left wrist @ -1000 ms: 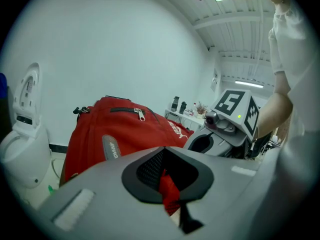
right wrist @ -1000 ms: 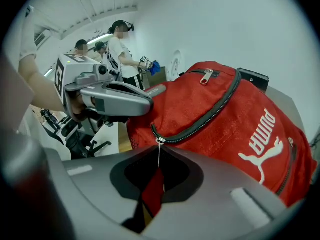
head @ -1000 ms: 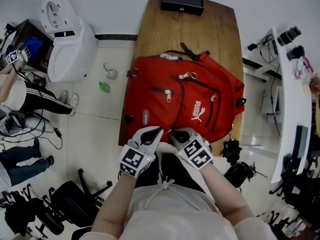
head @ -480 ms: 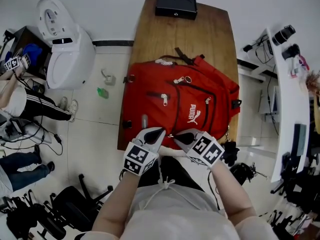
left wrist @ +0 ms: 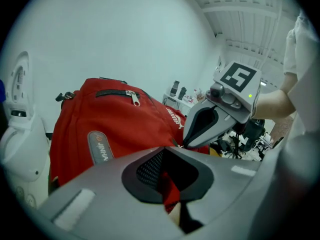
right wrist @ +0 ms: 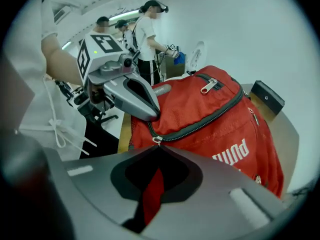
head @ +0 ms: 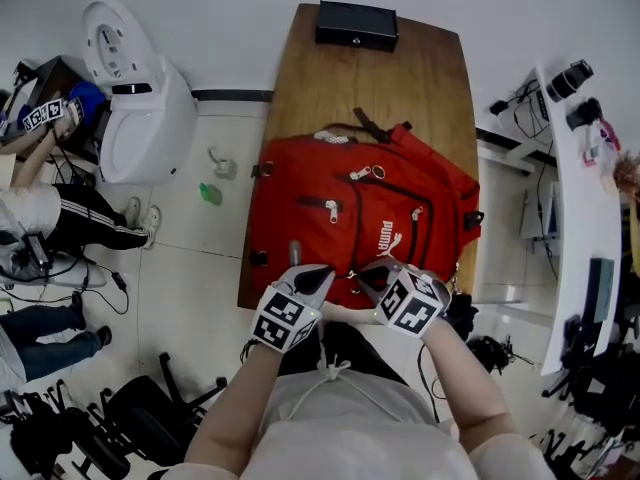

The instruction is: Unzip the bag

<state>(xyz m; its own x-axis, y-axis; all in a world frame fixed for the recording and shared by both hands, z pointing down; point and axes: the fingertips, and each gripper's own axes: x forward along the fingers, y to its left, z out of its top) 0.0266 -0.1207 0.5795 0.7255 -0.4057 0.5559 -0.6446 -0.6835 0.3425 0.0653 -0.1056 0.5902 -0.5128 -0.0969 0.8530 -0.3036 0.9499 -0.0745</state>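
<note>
A red backpack (head: 365,218) lies flat on the wooden table (head: 420,78). Both grippers sit at its near edge, tips close together. My left gripper (head: 318,274) is shut on a fold of the bag's red fabric (left wrist: 169,191). My right gripper (head: 366,272) is shut at the main zipper, its tips right at the silver slider (right wrist: 157,139), with a red strip showing between the jaws. The dark zipper track (right wrist: 200,121) runs up and over the bag from there. Each gripper shows in the other's view: the right gripper (left wrist: 186,143) and the left gripper (right wrist: 156,117).
A black box (head: 357,25) stands at the table's far end. A white machine (head: 140,98) is on the floor to the left and office chairs (head: 130,408) sit below it. People (right wrist: 145,34) stand behind. A white shelf (head: 585,218) runs along the right.
My right gripper has edged a little to the right, widening the space between the two marker cubes. The left gripper has hardly moved. Both stay at the bag's near edge.
</note>
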